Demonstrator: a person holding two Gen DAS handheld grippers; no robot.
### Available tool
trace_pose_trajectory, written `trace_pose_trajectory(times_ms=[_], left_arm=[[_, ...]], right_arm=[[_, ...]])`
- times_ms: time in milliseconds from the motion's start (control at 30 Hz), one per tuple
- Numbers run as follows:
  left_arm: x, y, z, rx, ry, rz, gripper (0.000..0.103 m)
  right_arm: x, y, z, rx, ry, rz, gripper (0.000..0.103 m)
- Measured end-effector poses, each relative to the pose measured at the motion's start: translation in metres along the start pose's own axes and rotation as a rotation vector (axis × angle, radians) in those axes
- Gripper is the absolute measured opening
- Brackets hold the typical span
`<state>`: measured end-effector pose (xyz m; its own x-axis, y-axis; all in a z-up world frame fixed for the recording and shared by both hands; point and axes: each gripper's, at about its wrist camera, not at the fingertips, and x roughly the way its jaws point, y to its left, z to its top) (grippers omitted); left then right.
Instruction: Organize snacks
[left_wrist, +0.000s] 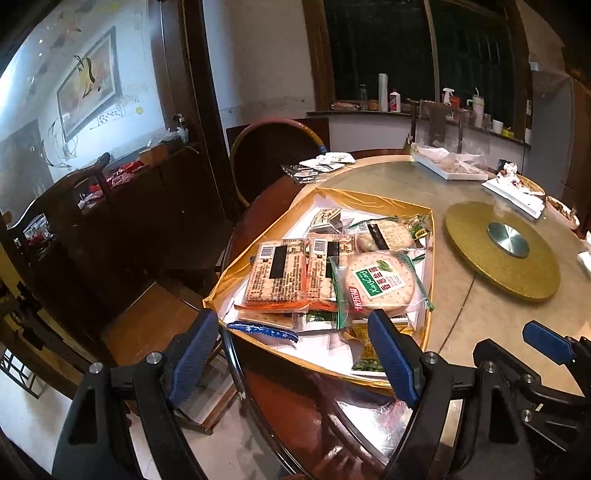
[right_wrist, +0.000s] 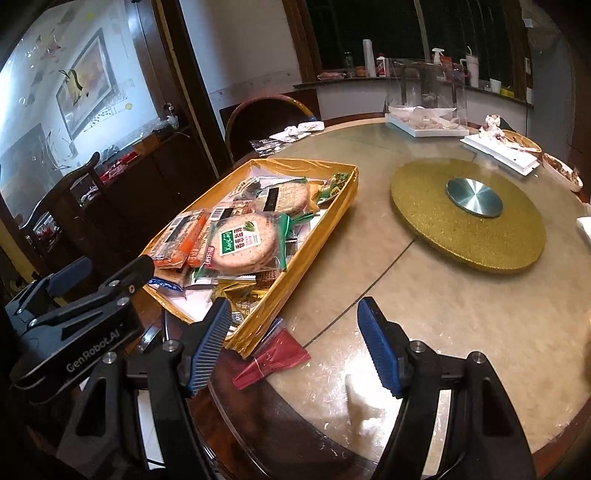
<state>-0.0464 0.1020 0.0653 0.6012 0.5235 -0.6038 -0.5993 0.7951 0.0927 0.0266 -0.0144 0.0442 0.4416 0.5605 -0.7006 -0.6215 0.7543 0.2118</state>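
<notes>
left tongs (left_wrist: 295, 332): wide apart, grasping nothing | right tongs (right_wrist: 295, 325): wide apart, grasping nothing | one gold tray (right_wrist: 317, 229) on counter (right_wrist: 443, 314), heaped with snack packets | two round cracker packs (right_wrist: 243, 243)

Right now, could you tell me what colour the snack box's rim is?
Shiny gold box, clearest in the right wrist view.

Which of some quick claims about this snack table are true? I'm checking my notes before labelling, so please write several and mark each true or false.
1. The gold-lined shallow box holds wrapped snacks. True.
2. The round cracker pack with the green label lies on top of the pile. True.
3. The left gripper grips a snack. False: its jaws are open and empty.
4. The round gold glitter turntable sits inside the box. False: it lies beside it on the table.
5. The right gripper is open. True.
</notes>
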Motion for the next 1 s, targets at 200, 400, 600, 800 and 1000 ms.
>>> trace_pose_trajectory(times_ms=[200,400,600,800,1000], left_arm=[[0.006,-0.002,0.0,0.029,0.019,-0.006,0.083],[0.01,-0.002,-0.002,0.037,0.022,-0.006,0.083],[0.015,0.002,-0.003,0.03,0.023,0.0,0.083],[0.021,0.008,-0.003,0.027,0.028,0.001,0.083],[0.031,0.013,-0.003,0.027,0.046,-0.005,0.083]], right_arm=[[0.002,0.001,0.0,0.002,-0.001,-0.01,0.072],[0.008,0.003,0.0,0.0,0.009,-0.012,0.072],[0.015,0.006,0.001,-0.011,0.019,-0.02,0.072],[0.021,0.011,0.004,-0.019,0.021,-0.023,0.072],[0.028,0.016,0.005,-0.02,0.03,-0.027,0.072]])
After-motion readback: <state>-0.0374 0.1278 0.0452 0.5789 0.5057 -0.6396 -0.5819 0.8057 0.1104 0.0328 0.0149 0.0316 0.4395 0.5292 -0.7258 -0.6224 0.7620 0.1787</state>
